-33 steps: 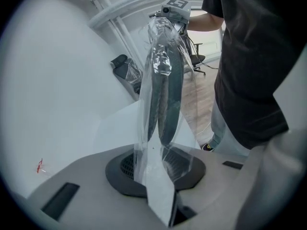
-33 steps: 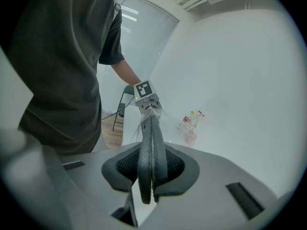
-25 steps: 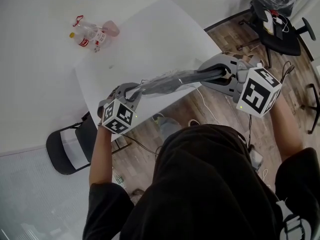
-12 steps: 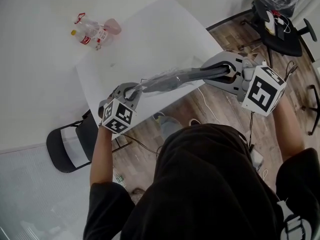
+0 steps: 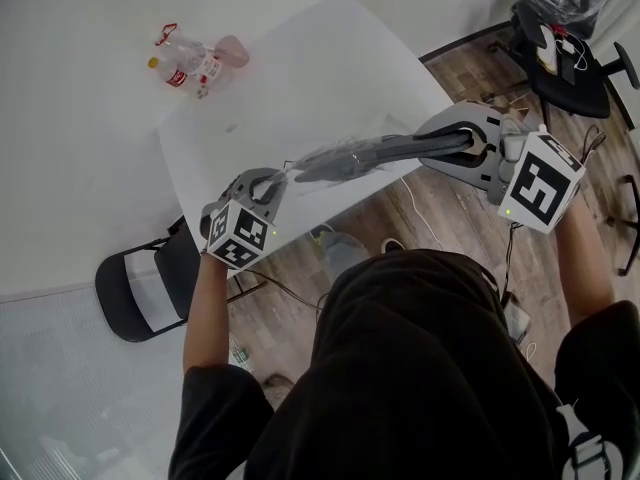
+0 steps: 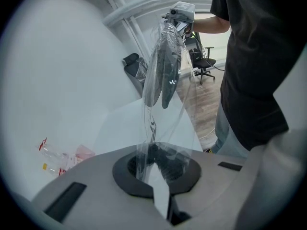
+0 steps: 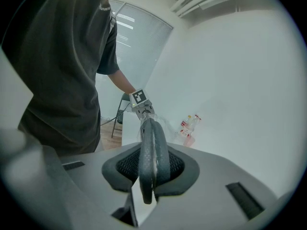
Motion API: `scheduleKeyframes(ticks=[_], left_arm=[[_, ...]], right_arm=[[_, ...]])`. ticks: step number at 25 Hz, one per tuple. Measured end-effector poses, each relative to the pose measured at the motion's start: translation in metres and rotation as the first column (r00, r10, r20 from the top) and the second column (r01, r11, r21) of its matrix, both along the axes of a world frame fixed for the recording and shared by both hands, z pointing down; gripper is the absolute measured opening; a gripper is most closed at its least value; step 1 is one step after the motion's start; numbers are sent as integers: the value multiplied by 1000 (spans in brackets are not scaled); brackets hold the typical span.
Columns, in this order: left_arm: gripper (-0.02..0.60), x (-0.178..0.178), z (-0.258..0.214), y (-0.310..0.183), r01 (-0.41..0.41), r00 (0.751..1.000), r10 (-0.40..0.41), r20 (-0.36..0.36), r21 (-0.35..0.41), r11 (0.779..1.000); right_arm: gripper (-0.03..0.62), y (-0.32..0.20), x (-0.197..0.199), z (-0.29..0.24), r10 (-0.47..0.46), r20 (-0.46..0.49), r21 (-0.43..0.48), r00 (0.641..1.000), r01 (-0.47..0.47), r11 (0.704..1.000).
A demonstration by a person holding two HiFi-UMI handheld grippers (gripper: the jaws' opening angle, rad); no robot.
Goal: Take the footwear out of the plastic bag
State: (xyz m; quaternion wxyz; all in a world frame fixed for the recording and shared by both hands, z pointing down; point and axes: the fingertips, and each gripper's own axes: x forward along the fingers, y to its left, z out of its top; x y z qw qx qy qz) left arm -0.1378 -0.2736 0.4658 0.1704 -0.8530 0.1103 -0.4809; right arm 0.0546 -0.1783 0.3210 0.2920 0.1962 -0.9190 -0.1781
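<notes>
A pair of dark, flat footwear (image 5: 385, 149) hangs in the air over the near edge of the white table (image 5: 300, 78), inside a clear plastic bag (image 5: 318, 160). My right gripper (image 5: 478, 146) is shut on one end of the footwear (image 7: 152, 150), whose soles stand pressed together between the pads. My left gripper (image 5: 272, 186) is shut on the bag's other end, and the film (image 6: 151, 128) bunches between its jaws. In the left gripper view the footwear (image 6: 165, 71) hangs sheathed in plastic below the right gripper (image 6: 180, 11). The right gripper view shows the left gripper (image 7: 142, 107) at the far end.
Two plastic bottles with red labels and a pink bag (image 5: 195, 60) lie on the floor beyond the table. A black folding chair (image 5: 140, 288) stands at the lower left, and an office chair (image 5: 560, 53) at the upper right. Cables run over the wooden floor (image 5: 440, 208).
Both grips are the same. In the head view the right gripper and its marker cube sit slightly further right, and the whole scene has shifted a little.
</notes>
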Motion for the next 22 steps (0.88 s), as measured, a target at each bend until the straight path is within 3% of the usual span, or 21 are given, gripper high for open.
scheduleKeyframes(ticks=[22], left_arm=[[23, -31, 10, -11, 80, 997, -80, 1, -27, 996]], right_arm=[[77, -2, 12, -6, 34, 9, 2, 999, -34, 999]])
